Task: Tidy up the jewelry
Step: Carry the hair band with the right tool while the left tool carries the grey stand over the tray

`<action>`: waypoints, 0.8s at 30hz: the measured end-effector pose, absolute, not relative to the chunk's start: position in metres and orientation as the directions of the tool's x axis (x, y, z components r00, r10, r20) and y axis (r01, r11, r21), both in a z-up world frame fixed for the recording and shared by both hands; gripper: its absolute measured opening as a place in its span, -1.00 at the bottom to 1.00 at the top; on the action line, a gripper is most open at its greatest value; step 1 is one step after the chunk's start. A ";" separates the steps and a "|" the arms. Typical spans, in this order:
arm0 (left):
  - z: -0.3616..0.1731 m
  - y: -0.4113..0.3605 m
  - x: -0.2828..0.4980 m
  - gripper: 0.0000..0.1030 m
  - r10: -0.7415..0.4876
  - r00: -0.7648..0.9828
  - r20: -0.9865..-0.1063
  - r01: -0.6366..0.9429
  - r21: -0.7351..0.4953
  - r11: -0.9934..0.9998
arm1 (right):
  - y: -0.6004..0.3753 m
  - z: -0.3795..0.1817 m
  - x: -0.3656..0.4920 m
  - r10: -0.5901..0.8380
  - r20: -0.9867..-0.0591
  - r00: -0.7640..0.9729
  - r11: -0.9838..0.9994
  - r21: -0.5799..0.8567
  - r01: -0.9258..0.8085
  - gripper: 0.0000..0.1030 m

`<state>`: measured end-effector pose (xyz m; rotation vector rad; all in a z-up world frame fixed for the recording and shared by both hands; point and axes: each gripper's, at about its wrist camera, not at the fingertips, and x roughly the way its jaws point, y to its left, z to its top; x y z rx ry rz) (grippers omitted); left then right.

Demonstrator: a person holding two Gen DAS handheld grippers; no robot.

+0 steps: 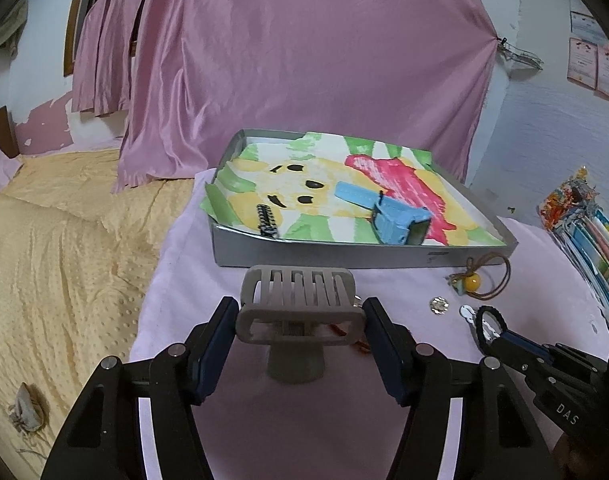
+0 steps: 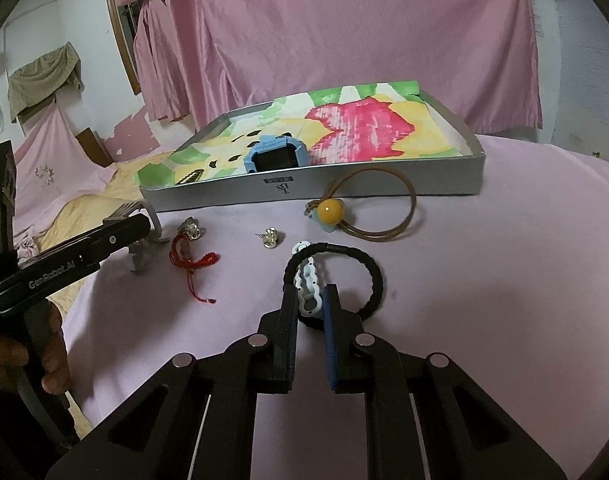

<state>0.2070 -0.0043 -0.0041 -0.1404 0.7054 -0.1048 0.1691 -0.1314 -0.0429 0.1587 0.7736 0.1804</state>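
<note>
Fingers of the right gripper [image 2: 309, 300] pinch a white wavy hair clip [image 2: 310, 280], narrowly set, with a black hair tie [image 2: 346, 276] looped around the clip and lying on the pink cloth [image 2: 504, 280] just ahead of the tips. Whether the tie is caught in the pinch too, cannot tell.

Left gripper [image 1: 300, 320]: fingers spread, bracketing a grey claw clip [image 1: 300, 304] on both sides. Pads look close to its ends but not clearly pressing; contact uncertain.

Ahead-left of the right gripper: a red cord bracelet [image 2: 192, 260], two small sparkly studs [image 2: 271, 237] [image 2: 191, 229]. Ahead-right: a tan elastic with a yellow bead [image 2: 330, 210].

Beyond all of these sits the grey tray [image 2: 344, 188], lined with a coloured drawing. Already inside: a blue watch [image 2: 273, 154] near the front wall, and a dark beaded piece [image 1: 266, 220] at the left end as seen from the left wrist view. Pink curtain [image 1: 304, 60] behind everything.

Judgement: step in hand is pickup, both grippers on hair pieces at once, with most of the loose items not yet tidied. Next move for the right side likely calls for a lift clear of the cloth, then a carry forward over the tray's front wall to a bare patch of the lining. Watch that the black tie either comes along cleanly or drops free. Left side first needs to squeeze on the claw clip.
</note>
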 end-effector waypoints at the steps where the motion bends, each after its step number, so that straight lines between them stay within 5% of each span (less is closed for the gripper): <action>1: -0.004 -0.006 0.206 0.19 -0.146 0.757 -0.637 0.052 -0.165 0.985 | -0.132 -0.043 0.168 0.218 -0.680 0.700 0.973 0.207 -0.102 -0.79; 24: -0.002 -0.027 0.183 0.19 -0.197 0.745 -0.637 0.104 -0.180 0.978 | -0.144 -0.046 0.155 0.252 -0.670 0.698 0.962 0.248 -0.109 -0.72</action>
